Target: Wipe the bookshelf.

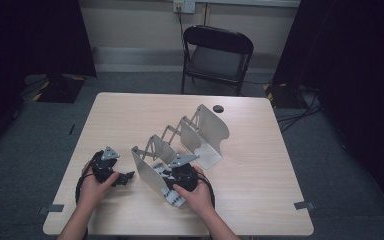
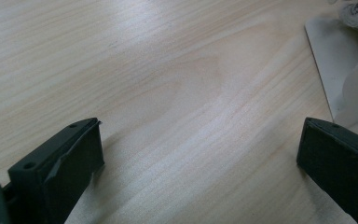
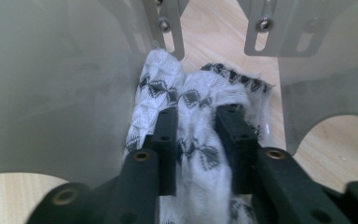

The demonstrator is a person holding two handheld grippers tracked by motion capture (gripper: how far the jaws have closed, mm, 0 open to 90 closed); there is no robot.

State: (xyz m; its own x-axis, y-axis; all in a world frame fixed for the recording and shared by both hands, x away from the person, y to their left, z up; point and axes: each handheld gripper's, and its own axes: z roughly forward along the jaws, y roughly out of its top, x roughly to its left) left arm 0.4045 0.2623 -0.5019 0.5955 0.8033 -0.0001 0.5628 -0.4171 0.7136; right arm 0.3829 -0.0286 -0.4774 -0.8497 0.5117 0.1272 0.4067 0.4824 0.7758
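A folding metal rack [image 1: 207,132] of upright plates joined by scissor links stands across the middle of the table. A white cloth with a black pattern [image 3: 200,91] sits in the rack's nearest slot, between the near plate [image 3: 51,84] and the one after it [image 3: 326,84]. My right gripper [image 3: 196,114] reaches into that slot, and its pads press the bunched cloth from both sides. From above, the cloth [image 1: 172,196] pokes out below the right gripper [image 1: 176,179]. To the left of the rack, my left gripper [image 2: 200,135] rests low over the bare wood, jaws wide open and empty, also seen in the high view [image 1: 126,177].
The light wooden table [image 1: 130,115] has a small black round disc [image 1: 218,108] near its far edge. A black folding chair [image 1: 217,50] stands behind the table. In the left gripper view the near rack plate [image 2: 331,60] lies off to the right.
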